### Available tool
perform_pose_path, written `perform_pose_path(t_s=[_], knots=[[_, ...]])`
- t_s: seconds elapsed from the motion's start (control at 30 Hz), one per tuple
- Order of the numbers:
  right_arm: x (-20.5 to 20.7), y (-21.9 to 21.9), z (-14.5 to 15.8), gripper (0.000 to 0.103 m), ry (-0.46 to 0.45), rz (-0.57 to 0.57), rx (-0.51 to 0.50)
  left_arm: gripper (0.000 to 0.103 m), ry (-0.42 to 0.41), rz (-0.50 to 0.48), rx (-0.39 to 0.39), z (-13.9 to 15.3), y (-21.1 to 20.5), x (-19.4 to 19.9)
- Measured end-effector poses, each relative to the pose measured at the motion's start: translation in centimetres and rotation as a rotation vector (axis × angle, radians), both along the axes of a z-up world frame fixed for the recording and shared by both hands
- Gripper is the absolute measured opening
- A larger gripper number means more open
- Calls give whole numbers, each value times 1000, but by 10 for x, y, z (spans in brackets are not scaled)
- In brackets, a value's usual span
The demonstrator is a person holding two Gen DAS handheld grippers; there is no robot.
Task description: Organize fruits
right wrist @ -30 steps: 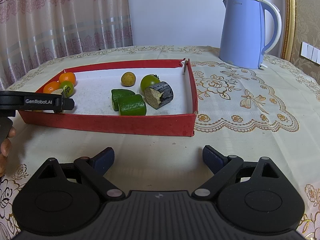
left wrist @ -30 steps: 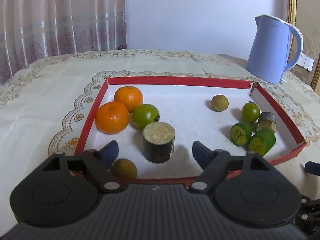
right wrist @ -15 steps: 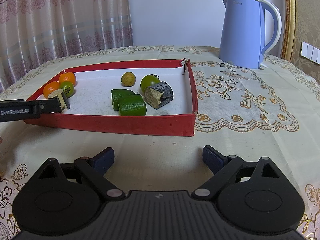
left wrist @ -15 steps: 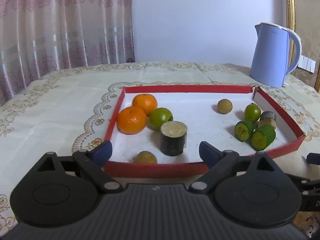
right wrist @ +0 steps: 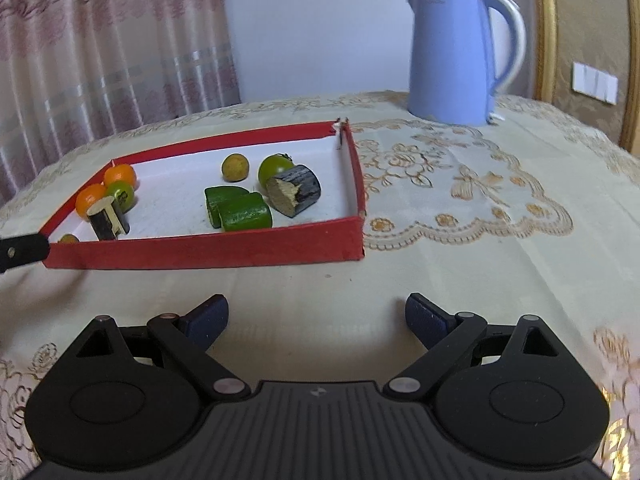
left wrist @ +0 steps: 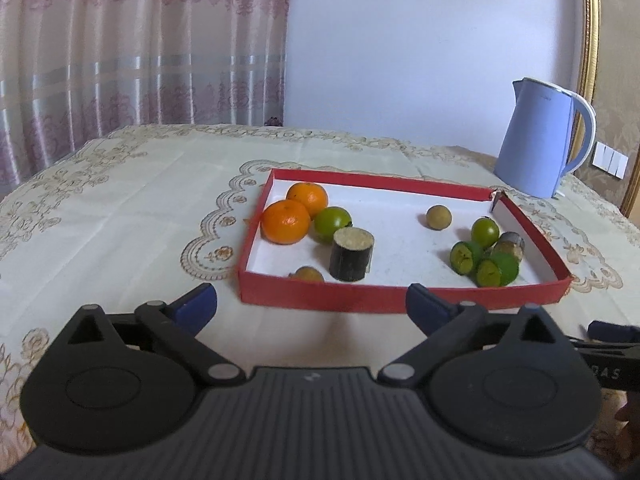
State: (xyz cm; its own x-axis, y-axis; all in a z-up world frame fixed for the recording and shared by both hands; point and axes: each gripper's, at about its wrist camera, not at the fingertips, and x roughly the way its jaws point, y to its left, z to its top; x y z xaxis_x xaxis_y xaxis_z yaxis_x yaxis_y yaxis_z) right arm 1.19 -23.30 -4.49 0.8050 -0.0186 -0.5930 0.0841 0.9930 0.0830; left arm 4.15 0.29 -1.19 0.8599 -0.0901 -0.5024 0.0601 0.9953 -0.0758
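While the left gripper (left wrist: 311, 306) is held over bare tablecloth (left wrist: 120, 232) just short of the red tray (left wrist: 320, 298), its jaws are opening wide with nothing between them; the right gripper (right wrist: 316, 318) is likewise held in front of the tray over cloth, fingers spread apart and empty; all fruit is seen inside the tray. Two oranges (left wrist: 286, 222) and a green citrus (left wrist: 331, 222) are grouped touching at the far-left corner; a dark cut cane piece (left wrist: 351, 254) stands upright just beside them; a small brown fruit (left wrist: 307, 274) lies against the near wall; a second brown fruit (left wrist: 439, 218) sits alone mid-tray; two green cut pieces (left wrist: 484, 264), a green round fruit (left wrist: 485, 232) and another dark cane piece (left wrist: 509, 243) are clustered at the right side; a blue kettle (left wrist: 538, 144) is seen beyond the tray.
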Motion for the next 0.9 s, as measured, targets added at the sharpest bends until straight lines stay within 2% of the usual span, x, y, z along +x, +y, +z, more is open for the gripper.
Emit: perform_pose_path(t_s=[0.23, 0.43, 0.7, 0.9], knots=[[-13, 8, 16, 96, -48, -60, -35, 103, -28, 2, 76, 8, -15, -20], [-17, 12, 28, 96, -78, -112, -56, 103, -35, 6, 73, 12, -24, -23], [-20, 14, 33, 96, -86, -132, -50, 103, -48, -16, 117, 10, -37, -26], [-20, 17, 34, 96, -82, -132, -50, 103, -44, -22, 111, 11, -39, -27]])
